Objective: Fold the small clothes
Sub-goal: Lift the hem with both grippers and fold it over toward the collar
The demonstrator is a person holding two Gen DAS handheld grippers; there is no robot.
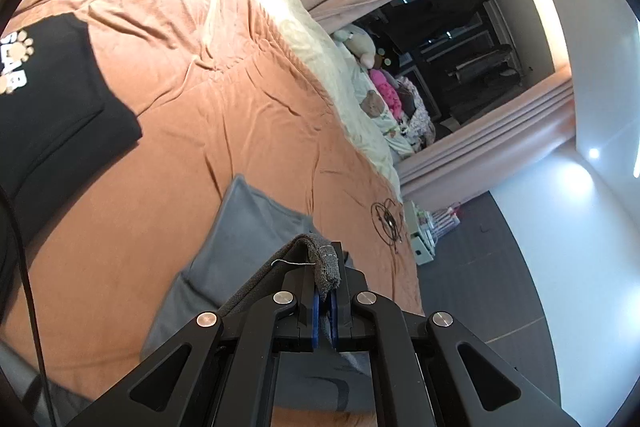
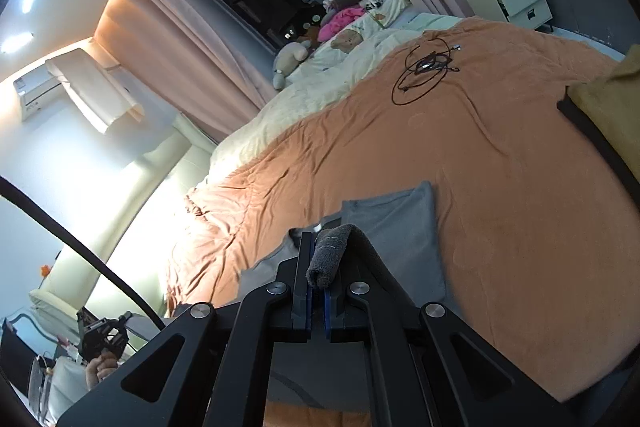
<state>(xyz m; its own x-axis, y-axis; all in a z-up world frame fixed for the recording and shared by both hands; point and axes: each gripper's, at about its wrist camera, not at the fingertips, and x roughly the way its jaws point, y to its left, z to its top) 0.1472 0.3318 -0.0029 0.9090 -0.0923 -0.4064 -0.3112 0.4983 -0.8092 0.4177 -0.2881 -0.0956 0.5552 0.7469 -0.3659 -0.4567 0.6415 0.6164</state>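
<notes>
The left claw [image 1: 326, 281] and the right claw [image 2: 320, 267] each pinch a rolled edge of the small grey fabric garment [image 1: 248, 227], lifted over the orange-covered bed [image 1: 200, 107].

An orange-covered bed [image 1: 168, 155] is carrying a grey garment [image 1: 240, 227], a folded black shirt [image 1: 52, 99], and seemingly a coiled cable [image 2: 426, 69].

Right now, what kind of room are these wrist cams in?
Most likely a bedroom: a wide bed under a rumpled orange cotton bedspread, plush toys heaped beside the pink pleated curtains, and a small white two-drawer nightstand.
</notes>
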